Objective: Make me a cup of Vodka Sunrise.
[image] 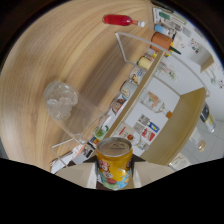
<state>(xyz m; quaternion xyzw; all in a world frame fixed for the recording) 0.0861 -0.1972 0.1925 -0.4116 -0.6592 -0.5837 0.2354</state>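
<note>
A yellow drink can point(114, 162) with a silver pull-tab top stands between my fingers, and both pale fingers point(82, 176) press its sides. My gripper point(114, 176) is shut on it. The whole scene is tilted in the gripper view. Beyond the fingers and to the left, a clear glass point(60, 100) holding ice cubes stands on the wooden table point(60, 45). Far beyond it, a bottle of red liquid point(119, 20) with a white cap lies on the table.
A row of small bottles and cans point(125, 90) runs along the table's edge from just ahead of the can to an orange bottle point(161, 40). A thin clear frame point(131, 42) stands by them. White walls and a wooden cabinet point(182, 117) lie past the edge.
</note>
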